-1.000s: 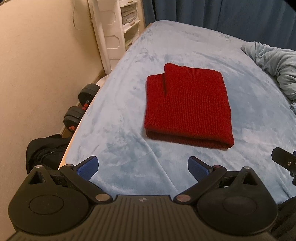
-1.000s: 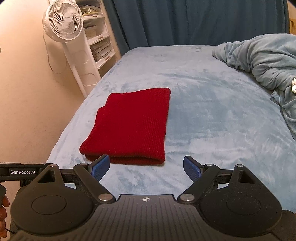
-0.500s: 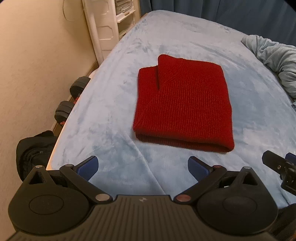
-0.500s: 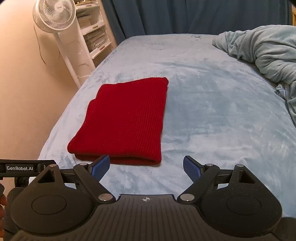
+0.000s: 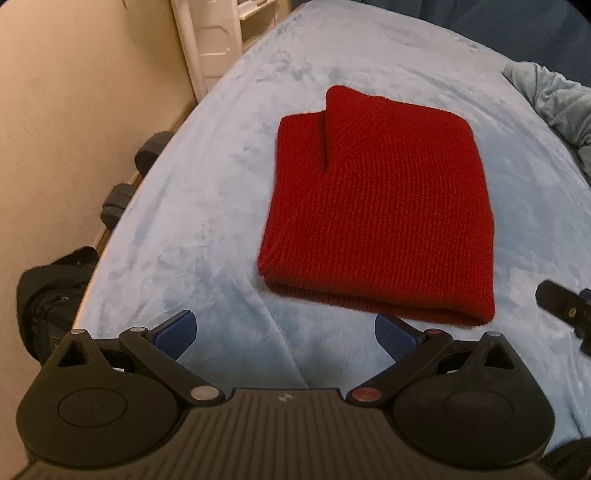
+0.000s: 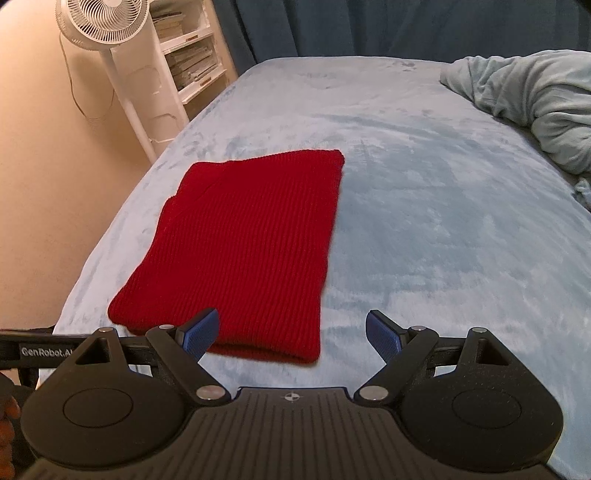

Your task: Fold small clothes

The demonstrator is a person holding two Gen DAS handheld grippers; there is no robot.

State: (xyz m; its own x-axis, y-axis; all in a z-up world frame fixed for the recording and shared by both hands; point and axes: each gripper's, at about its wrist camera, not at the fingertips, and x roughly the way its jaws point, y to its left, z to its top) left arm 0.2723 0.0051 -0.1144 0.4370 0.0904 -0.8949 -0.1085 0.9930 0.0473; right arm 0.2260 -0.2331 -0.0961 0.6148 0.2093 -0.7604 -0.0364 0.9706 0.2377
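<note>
One text can be read: in the right wrist view, white letters "GenRobot.A" stand on the black bar of the left gripper (image 6: 22,350) at the left edge, with the last letters hidden behind the right gripper's own body. The badge at the hub of the white fan (image 6: 103,18) is too small to read.

dumbbells (image 5: 133,177) blurred, black bag (image 5: 51,291) half hidden, fan (image 6: 107,18) cropped
</note>
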